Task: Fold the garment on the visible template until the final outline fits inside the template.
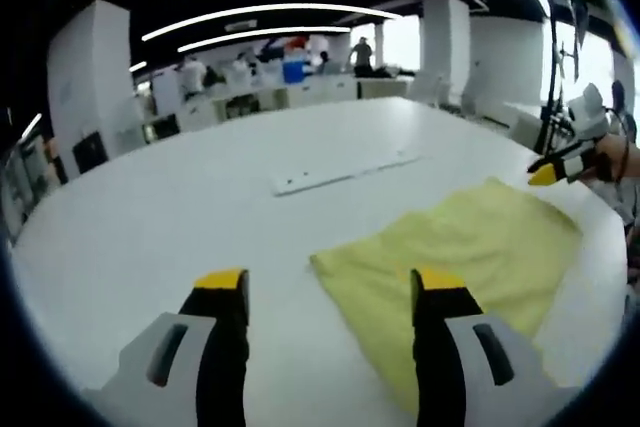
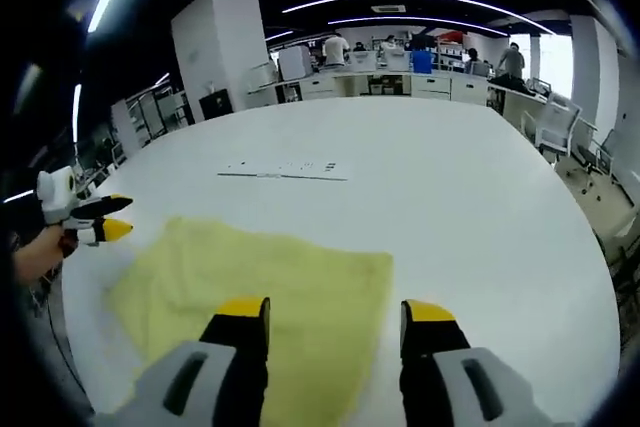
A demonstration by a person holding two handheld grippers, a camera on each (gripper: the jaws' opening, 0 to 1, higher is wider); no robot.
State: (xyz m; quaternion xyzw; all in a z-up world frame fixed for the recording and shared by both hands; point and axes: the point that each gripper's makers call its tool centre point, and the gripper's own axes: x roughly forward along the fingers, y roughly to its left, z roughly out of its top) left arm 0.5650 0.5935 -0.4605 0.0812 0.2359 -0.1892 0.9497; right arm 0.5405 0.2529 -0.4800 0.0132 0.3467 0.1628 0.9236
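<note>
- Left gripper (image 1: 328, 292): jaws wide apart, empty. The yellow garment (image 1: 455, 252) lies flat on the white table (image 1: 150, 227), ahead and to its right; the near corner sits between the jaws.
- Right gripper (image 2: 335, 315): jaws wide apart, empty, poised over the garment's near edge.
- Judgement: thin cloth, light, limp, likely to sag and drag. Pinch at corners or hem.

The garment (image 1: 455, 257) is a pale yellow cloth lying flat on the white surface (image 1: 180, 217), already folded into a rough rectangle with soft, slightly wavy edges. In the right gripper view it (image 2: 270, 292) spreads wide, one corner pointing toward the surface's open middle.
</note>
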